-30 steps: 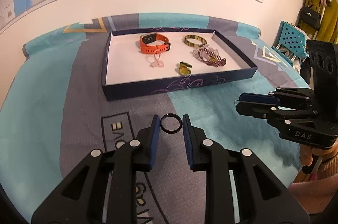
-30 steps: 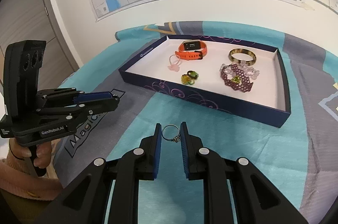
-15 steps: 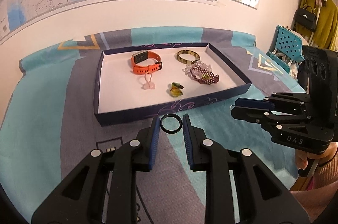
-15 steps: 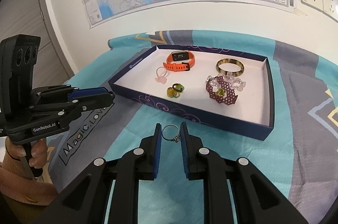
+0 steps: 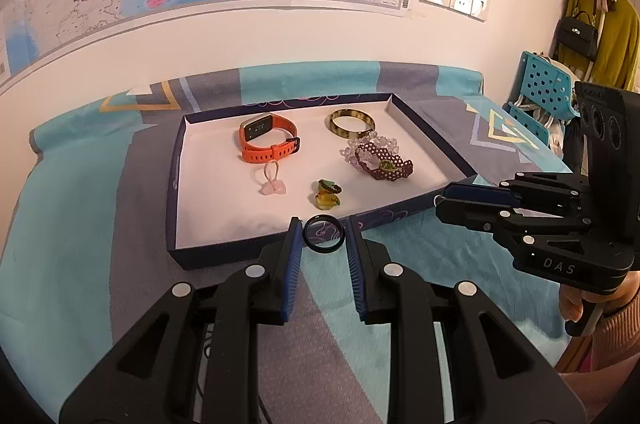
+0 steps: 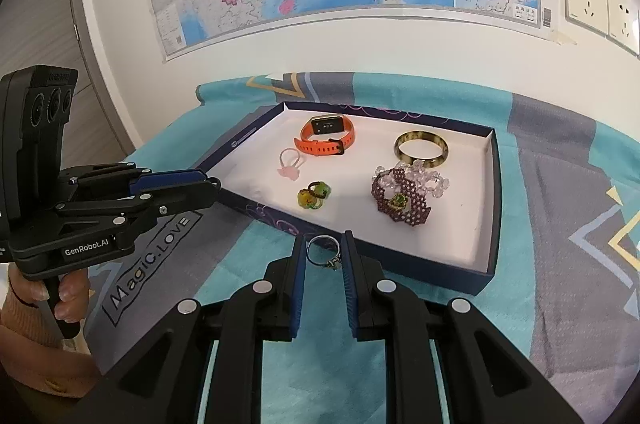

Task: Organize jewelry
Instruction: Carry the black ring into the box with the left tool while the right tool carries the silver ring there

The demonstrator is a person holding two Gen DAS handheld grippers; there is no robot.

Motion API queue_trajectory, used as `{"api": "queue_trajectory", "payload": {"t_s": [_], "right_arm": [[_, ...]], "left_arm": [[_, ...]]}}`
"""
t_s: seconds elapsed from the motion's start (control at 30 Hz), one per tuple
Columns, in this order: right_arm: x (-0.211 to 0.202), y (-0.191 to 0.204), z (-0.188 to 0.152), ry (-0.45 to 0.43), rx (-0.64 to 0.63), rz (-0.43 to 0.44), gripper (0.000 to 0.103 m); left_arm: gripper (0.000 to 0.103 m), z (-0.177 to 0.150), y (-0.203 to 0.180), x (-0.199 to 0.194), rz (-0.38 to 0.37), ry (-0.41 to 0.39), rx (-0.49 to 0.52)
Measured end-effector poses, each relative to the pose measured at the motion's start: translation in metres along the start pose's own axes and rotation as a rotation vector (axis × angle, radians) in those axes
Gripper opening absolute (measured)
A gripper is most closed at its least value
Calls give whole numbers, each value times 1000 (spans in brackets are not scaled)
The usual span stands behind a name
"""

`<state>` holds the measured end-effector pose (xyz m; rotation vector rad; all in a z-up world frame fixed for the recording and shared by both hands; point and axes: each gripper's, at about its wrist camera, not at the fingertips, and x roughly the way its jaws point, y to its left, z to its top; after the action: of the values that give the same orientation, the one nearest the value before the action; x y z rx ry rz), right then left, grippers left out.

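Jewelry tray [image 5: 176, 184] lies on the patterned cloth [image 5: 80, 224], holding an orange watch [image 5: 269, 142] and bangle [image 5: 351, 123]. Left tongs [image 5: 322, 240] grip a black ring [image 5: 323, 235] at its near edge; right tongs [image 6: 323, 253] grip a silver ring [image 6: 323, 251].

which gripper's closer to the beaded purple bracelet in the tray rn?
Right, likely. The right gripper holds a silver ring at the tray's near wall, just short of the beaded purple bracelet. The left gripper holds a black ring further along that wall.
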<state>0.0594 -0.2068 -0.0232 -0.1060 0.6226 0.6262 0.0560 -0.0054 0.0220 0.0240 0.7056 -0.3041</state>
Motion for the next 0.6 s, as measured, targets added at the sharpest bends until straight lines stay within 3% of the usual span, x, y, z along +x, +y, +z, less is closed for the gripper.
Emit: {"api": "queue_trajectory", "payload": {"t_s": [0.6], "right_arm": [[5, -7, 15, -12, -4, -12, 16]], "left_arm": [[23, 15, 2, 7, 3, -23, -7]]}}
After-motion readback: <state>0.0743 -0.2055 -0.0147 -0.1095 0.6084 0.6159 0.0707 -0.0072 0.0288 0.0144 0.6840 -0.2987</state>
